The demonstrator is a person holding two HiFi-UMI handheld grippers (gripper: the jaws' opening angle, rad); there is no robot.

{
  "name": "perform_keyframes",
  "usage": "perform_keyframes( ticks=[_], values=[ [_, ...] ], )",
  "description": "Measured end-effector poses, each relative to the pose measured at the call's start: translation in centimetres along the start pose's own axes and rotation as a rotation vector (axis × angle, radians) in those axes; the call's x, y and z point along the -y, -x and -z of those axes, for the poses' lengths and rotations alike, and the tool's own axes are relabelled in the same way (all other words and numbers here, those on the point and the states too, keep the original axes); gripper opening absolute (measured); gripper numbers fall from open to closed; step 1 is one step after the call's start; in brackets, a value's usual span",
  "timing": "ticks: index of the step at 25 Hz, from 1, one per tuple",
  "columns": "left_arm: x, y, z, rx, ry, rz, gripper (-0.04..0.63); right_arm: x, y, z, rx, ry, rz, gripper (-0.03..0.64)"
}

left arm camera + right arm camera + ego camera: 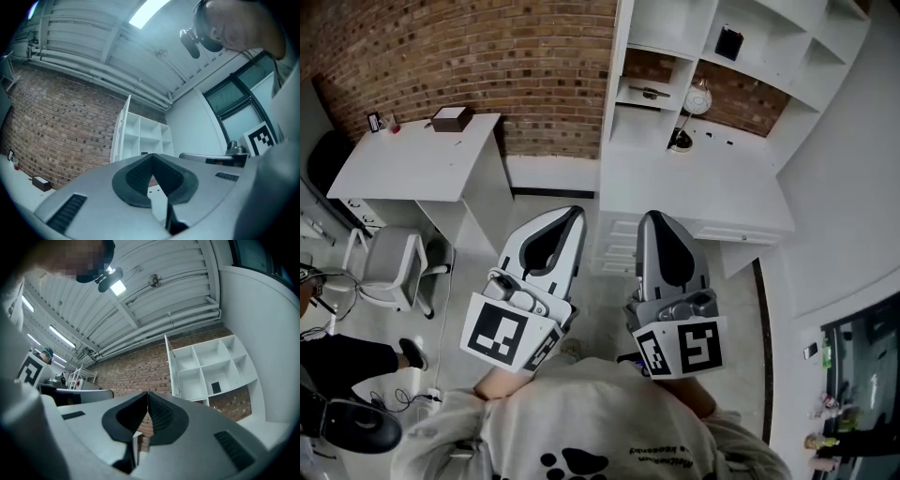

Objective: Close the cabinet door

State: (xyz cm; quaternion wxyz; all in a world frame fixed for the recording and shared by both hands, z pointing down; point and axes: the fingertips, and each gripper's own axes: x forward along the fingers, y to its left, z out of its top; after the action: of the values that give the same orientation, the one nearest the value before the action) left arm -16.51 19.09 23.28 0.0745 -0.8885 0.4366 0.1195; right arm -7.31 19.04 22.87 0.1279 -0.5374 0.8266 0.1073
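Cabinet door [617, 84]: open, upright, edge-on, far ahead between the grippers. Left gripper [571, 216], right gripper [654, 218]: fingers closed, empty, about equally near.

To left of cabinet [694, 183], desk [422, 167] with chair [394, 265] before it
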Motion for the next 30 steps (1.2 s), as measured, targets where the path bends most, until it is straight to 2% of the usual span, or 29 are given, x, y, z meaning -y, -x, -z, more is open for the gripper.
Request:
perform_keyframes(
  ticks=[8,15,21,30],
  values=[
    [-4.7,-4.1,1.0,0.01,0.013,0.08,0.008,0.5,-5.6,1.9,0.002,0.028,0.053,0.02],
    [-6.1,-6.8,3.1,-0.006,0.044,0.122,0.008,2.2,-7.8,3.7,-0.018,0.042,0.09,0.02],
    [-8.4,-8.8,4.9,-0.03,0.061,0.107,0.008,3.2,-10.5,5.5,-0.03,0.028,0.084,0.02],
    [-11.8,-16.1,5.7,0.0,0.041,0.092,0.008,8.1,-17.3,7.0,-0.008,0.024,0.057,0.02]
  ],
)
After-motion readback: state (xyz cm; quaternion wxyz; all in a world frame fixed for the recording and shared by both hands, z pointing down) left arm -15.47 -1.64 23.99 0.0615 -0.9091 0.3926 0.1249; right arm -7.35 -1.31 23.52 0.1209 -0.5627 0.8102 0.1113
